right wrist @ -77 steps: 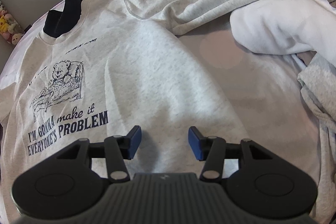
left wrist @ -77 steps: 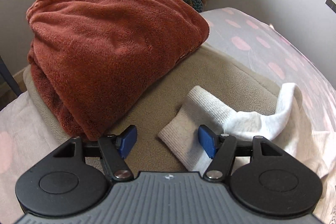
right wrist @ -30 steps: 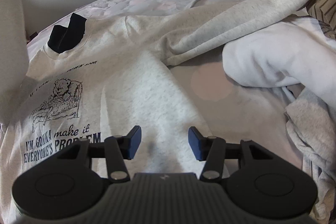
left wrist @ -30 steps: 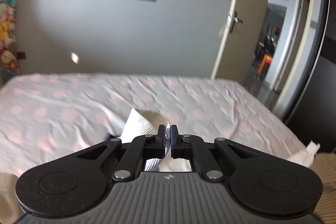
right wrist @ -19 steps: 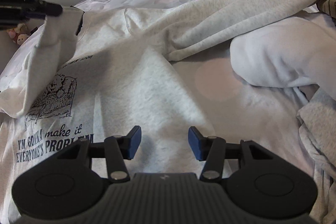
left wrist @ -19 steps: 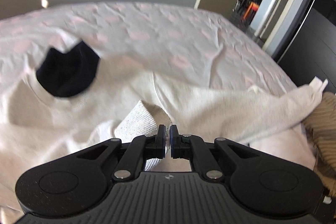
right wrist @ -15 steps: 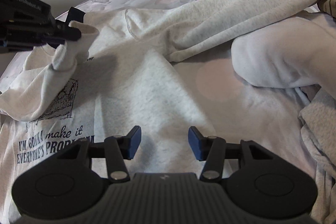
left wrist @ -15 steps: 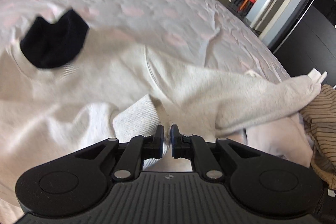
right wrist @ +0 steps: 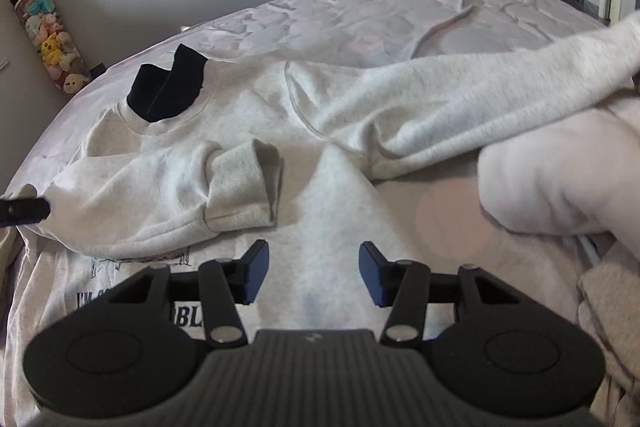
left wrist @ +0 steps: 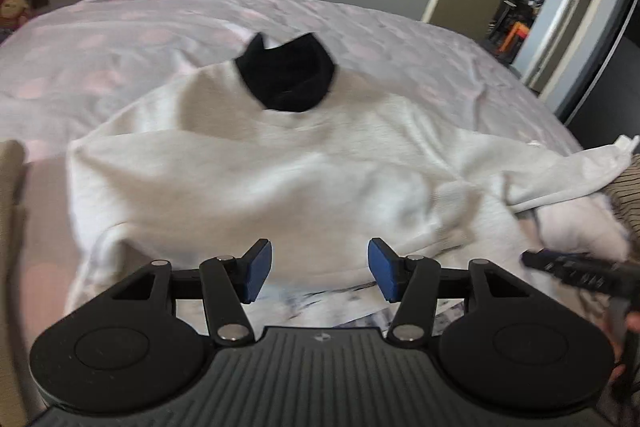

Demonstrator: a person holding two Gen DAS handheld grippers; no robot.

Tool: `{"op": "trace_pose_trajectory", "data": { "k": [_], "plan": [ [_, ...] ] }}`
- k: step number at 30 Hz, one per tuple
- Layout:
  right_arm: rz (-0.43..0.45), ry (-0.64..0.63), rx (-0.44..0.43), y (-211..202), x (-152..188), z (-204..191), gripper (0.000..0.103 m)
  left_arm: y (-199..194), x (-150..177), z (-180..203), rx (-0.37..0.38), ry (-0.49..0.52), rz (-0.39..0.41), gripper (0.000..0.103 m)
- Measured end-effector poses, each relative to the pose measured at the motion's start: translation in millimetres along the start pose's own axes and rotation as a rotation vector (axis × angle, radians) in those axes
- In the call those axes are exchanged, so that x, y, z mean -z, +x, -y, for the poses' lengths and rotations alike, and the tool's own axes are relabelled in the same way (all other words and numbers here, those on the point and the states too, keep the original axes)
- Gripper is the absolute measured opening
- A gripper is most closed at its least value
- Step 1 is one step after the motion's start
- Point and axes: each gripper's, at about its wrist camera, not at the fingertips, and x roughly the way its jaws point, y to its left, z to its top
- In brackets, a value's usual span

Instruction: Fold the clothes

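the grey sweatshirt (right wrist: 328, 187) lies face up on the bed (right wrist: 380, 11), one sleeve (right wrist: 168, 195) folded across the chest, its cuff (right wrist: 240, 187) over the print. left tongs (left wrist: 319, 269) gape wide, empty, above it. right tongs (right wrist: 308, 273) also spread apart, holding nothing. the other sleeve (right wrist: 460, 99) trails off to the right, unfolded, so that and the body folds remain; early going, i'd judge.

Right gripper (right wrist: 312, 271), jaws apart and empty, above a grey sweatshirt (right wrist: 328, 195) spread on the pink-dotted bedsheet (right wrist: 360, 11), its black collar (right wrist: 166, 91) at upper left, one sleeve (right wrist: 168, 203) folded across the printed chest, the other sleeve (right wrist: 460, 99) extending right.
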Motion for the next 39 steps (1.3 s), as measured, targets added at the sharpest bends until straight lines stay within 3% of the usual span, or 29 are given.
{"op": "trace_pose_trajectory", "data": {
  "k": [8, 11, 16, 21, 24, 25, 26, 28, 30, 34, 37, 39],
  "plan": [
    [-0.014, -0.059, -0.028, 24.6, -22.9, -41.6, 0.053, -16.2, 32.3, -68.8, -0.234, -0.029, 0.064, 0.052],
    [-0.014, -0.074, -0.021, 35.6, -29.9, -47.6, 0.054, -1.1, 33.2, -74.6, -0.286, 0.012, 0.071, 0.056],
    [-0.053, -0.049, -0.042, 61.5, -49.4, -45.3, 0.057, 32.6, 36.6, -83.5, -0.299, 0.019, 0.049, 0.056],
    [-0.100, 0.021, -0.086, 98.2, -64.6, -40.1, 0.059, 41.7, 43.7, -91.3, -0.283, 0.019, 0.062, 0.054],
    [-0.132, 0.092, -0.087, 119.6, -64.5, -33.5, 0.058, 39.4, 43.9, -95.5, -0.279, 0.022, 0.068, 0.040],
    [-0.138, 0.106, -0.091, 122.8, -62.7, -33.2, 0.058, 38.3, 43.6, -96.7, -0.283, 0.024, 0.070, 0.030],
    [-0.143, 0.119, -0.095, 125.9, -61.0, -32.8, 0.057, 37.5, 43.2, -97.9, -0.288, 0.026, 0.070, 0.028],
    [-0.135, 0.090, -0.109, 124.3, -59.1, -39.9, 0.029, 36.5, 42.5, -100.0, -0.300, 0.027, 0.066, 0.018],
    [-0.112, 0.030, -0.110, 117.8, -59.2, -51.6, 0.009, 35.6, 41.9, -101.0, -0.327, 0.037, 0.069, 0.015],
    [0.018, -0.159, -0.033, 86.7, -75.3, -83.0, 0.005, 28.6, 40.0, -102.0, -0.365, 0.044, 0.096, 0.014],
    [0.168, -0.205, 0.018, 59.1, -103.7, -89.2, 0.005, 29.4, 40.1, -102.6, -0.387, 0.047, 0.077, 0.013],
    [0.190, -0.215, 0.086, 60.1, -117.8, -83.4, 0.005, 33.4, 41.4, -104.6, -0.391, 0.038, 0.050, 0.013]
  ]
}}
